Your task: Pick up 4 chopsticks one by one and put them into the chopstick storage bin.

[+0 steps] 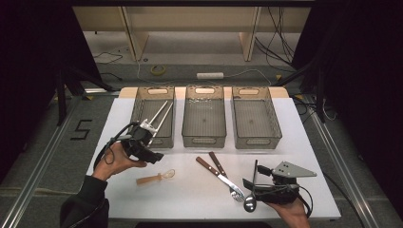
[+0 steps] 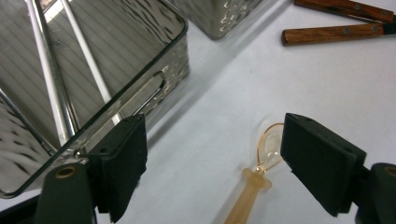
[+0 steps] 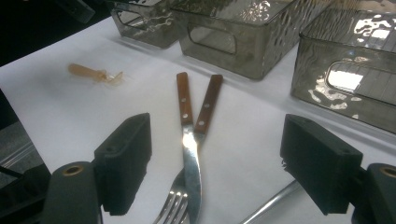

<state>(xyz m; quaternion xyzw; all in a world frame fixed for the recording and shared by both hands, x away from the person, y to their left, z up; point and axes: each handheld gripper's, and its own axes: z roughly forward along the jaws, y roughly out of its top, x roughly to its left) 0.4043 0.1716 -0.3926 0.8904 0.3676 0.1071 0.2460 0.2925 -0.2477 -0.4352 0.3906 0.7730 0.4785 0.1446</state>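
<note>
My left gripper (image 1: 149,152) (image 2: 212,140) hovers open by the front corner of the left bin (image 1: 139,110) (image 2: 154,51), and its pads touch nothing. Below and between its jaws an amber plastic spoon (image 1: 156,178) (image 2: 261,156) lies on the white table. Two thin metal rods (image 1: 161,116) (image 2: 51,93) lean inside that bin. My right gripper (image 1: 251,178) (image 3: 215,144) is open near the front right, low over a wooden-handled fork (image 1: 216,173) (image 3: 180,196) and knife (image 1: 223,171) (image 3: 191,158) that cross each other. A metal spoon (image 1: 250,202) (image 3: 271,203) lies just beside them.
Three translucent grey bins stand in a row at the back: the left one, a middle one (image 1: 204,137) (image 3: 243,42) and a right one (image 1: 256,137) (image 3: 355,70). The white tabletop (image 1: 190,194) ends close to my hands at the front. Cables and tape lie on the floor beyond.
</note>
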